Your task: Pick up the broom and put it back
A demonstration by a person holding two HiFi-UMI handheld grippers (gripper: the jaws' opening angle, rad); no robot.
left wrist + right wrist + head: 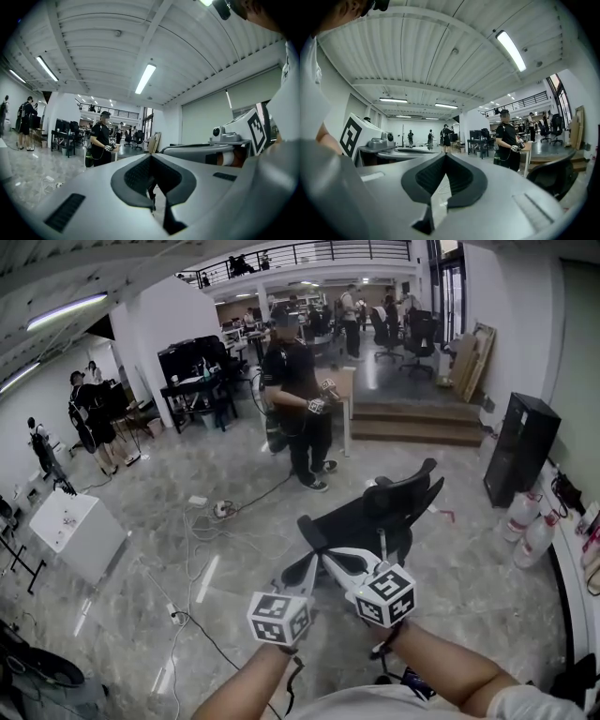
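No broom shows in any view. In the head view both grippers are held up close together in front of me, pointing level across the room toward a black office chair. My left gripper sits just left of my right gripper, their marker cubes side by side. In the left gripper view the left gripper has its dark pads meeting, with nothing between them. The right gripper in its own view is also shut and holds nothing.
A person in black stands on the marble floor ahead. Cables and a power strip lie on the floor to the left. A white box stands at the left, and a black cabinet and water bottles at the right wall.
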